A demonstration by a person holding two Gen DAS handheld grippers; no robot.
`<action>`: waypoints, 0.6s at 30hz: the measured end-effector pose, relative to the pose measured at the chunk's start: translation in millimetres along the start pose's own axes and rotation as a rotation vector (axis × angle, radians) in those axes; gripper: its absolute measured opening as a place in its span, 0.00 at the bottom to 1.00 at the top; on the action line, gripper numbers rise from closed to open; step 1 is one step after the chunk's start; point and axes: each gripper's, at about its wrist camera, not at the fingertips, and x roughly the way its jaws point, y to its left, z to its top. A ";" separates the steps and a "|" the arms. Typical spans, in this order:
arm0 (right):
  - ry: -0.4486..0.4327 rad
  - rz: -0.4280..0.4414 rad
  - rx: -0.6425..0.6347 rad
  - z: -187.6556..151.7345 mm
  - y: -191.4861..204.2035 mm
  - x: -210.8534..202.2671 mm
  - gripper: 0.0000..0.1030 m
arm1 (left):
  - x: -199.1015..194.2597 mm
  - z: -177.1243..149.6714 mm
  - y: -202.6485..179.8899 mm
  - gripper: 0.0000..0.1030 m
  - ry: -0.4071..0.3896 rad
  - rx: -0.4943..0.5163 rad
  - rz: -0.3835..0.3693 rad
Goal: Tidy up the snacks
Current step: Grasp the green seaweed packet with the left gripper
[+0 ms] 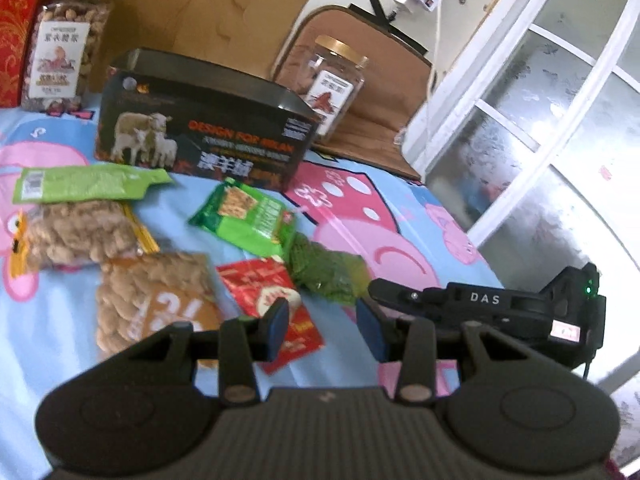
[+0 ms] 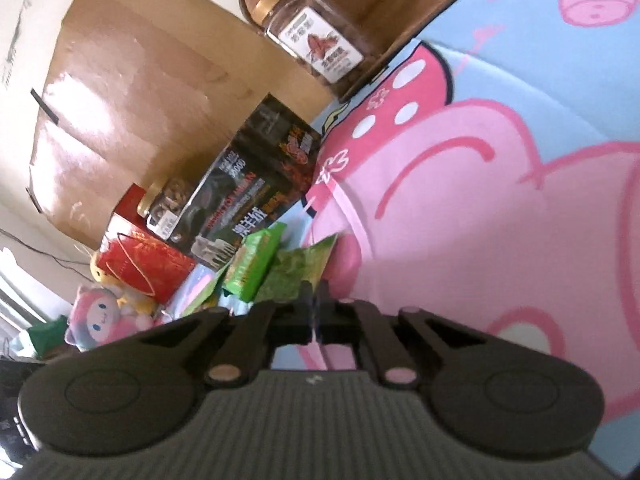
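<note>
We see the snacks spread over a cartoon bedsheet (image 1: pixel 400 216) in blue and pink. From the left wrist view, our left tool (image 1: pixel 322 326) hovers with its blue-padded fingers (image 1: pixel 278 320) parted and nothing between them, just above a red snack packet (image 1: pixel 272 300). Beside that packet lie a dark green packet (image 1: pixel 328 276), a bright green cracker packet (image 1: pixel 248 220), and two bags of peanuts, one with an orange label (image 1: pixel 156 300) and one with a green header (image 1: pixel 80 216). Behind them stands a black box printed with sheep (image 1: pixel 200 136), with one gold-lidded nut jar (image 1: pixel 66 44) at the far left and a second jar (image 1: pixel 336 84) on a brown board to the right. Our right tool (image 1: pixel 384 290) lies level at the right, its tip at the dark green packet's edge. In the right wrist view the right tool's fingers are pressed together (image 2: pixel 316 300) at that packet's edge; whether they actually pinch its film we cannot tell. A red gift box (image 2: pixel 140 260) and a plush toy (image 2: pixel 100 316) sit farther off.
</note>
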 end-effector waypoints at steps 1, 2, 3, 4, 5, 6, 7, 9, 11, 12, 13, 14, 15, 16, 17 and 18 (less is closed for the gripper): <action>-0.009 -0.005 -0.002 -0.5 -0.3 -5.8 0.02 | 0.4 -0.8 -2.2 0.37 0.008 -0.001 -0.012; -0.020 -0.012 -0.004 -1.8 -1.3 -14.0 0.02 | 1.2 -1.4 -4.6 0.42 0.013 0.002 -0.019; -0.028 -0.015 -0.003 -3.8 -3.6 -23.5 0.02 | 2.0 -2.4 -7.9 0.44 0.017 0.008 -0.027; -0.034 -0.017 -0.001 -6.1 -6.1 -32.7 0.02 | 3.6 -3.6 -12.3 0.46 0.021 0.020 -0.032; -0.040 -0.022 0.001 -8.8 -9.0 -40.3 0.02 | 5.6 -4.6 -16.6 0.47 0.027 0.032 -0.038; -0.045 -0.028 -0.001 -12.1 -11.7 -48.2 0.02 | 8.9 -5.2 -22.1 0.47 0.037 0.048 -0.047; -0.052 -0.039 -0.008 -16.0 -14.1 -56.0 0.02 | 11.9 -5.7 -26.7 0.47 0.045 0.059 -0.054; -0.073 -0.082 -0.048 -25.8 -18.5 -72.5 0.02 | 19.6 -6.2 -36.7 0.52 0.063 0.086 -0.065; -0.093 -0.113 -0.078 -34.8 -25.4 -85.0 0.02 | 30.3 -7.7 -47.1 0.64 0.084 0.120 -0.071; -0.104 -0.103 -0.081 -38.6 -29.1 -89.7 0.02 | 36.1 -8.9 -51.8 0.65 0.092 0.136 -0.071; -0.116 -0.097 -0.087 -42.6 -31.9 -93.3 0.02 | 43.7 -9.5 -56.9 0.67 0.105 0.152 -0.068; -0.130 -0.095 -0.105 -47.2 -32.8 -95.8 0.02 | 49.3 -10.4 -60.0 0.67 0.118 0.161 -0.069; -0.141 -0.100 -0.135 -51.1 -31.0 -96.6 0.02 | 56.0 -11.3 -63.3 0.67 0.135 0.170 -0.073; -0.154 -0.110 -0.173 -55.2 -27.4 -96.1 0.02 | 63.1 -12.3 -66.2 0.67 0.150 0.177 -0.080; -0.169 -0.124 -0.216 -58.7 -23.3 -94.7 0.02 | 69.5 -13.1 -67.9 0.67 0.164 0.181 -0.084; -0.177 -0.132 -0.241 -60.3 -21.5 -93.7 0.02 | 75.1 -14.4 -69.5 0.68 0.171 0.184 -0.086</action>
